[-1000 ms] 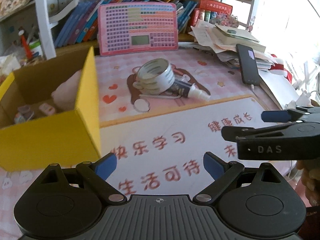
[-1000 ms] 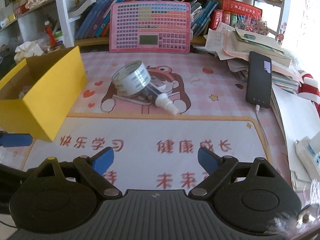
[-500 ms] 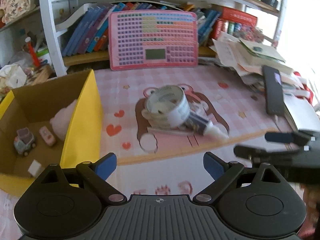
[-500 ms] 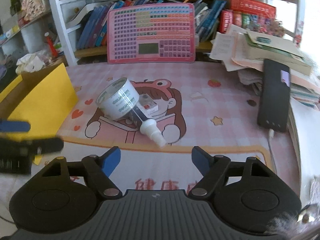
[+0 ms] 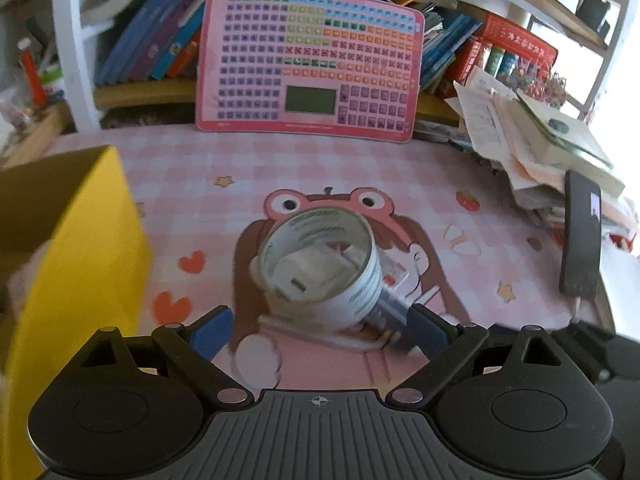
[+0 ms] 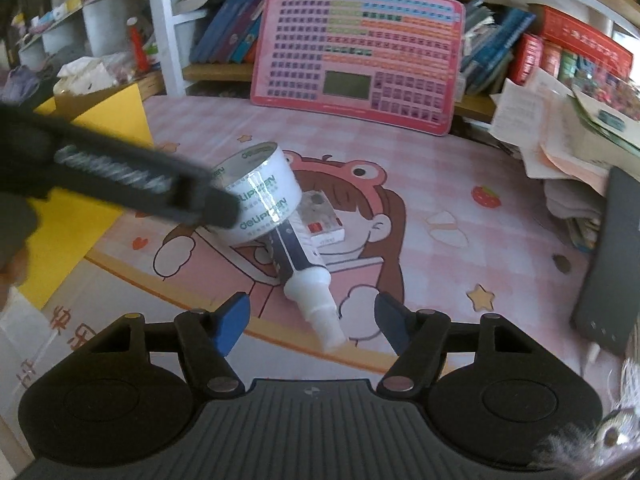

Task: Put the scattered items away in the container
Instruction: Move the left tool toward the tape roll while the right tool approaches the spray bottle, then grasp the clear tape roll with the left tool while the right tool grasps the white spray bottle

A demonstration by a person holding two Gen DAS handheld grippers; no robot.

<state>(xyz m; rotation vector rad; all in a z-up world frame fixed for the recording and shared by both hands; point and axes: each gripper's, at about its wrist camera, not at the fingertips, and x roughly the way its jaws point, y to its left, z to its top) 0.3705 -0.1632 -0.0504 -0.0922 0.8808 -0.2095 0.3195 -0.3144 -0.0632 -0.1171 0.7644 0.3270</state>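
One yellow cardboard box (image 5: 92, 240) sits open at the left edge of the pink cartoon desk mat (image 5: 360, 168); its contents are blurred, only a pale pinkish lump shows at the rim. Three loose items lie piled mid-mat: one roll of clear packing tape (image 6: 260, 196) tilted on top, one small white flat box (image 6: 324, 216) under it, and one dark tube with white nozzle cap (image 6: 308, 276) sticking out from under the roll. Left gripper (image 5: 320, 330) is spread wide, the roll just ahead between its blue pads, no contact. Right gripper (image 6: 312, 320) is closing, with the nozzle tip between its pads, not pinched. One black phone (image 6: 612, 256) lies at the right.
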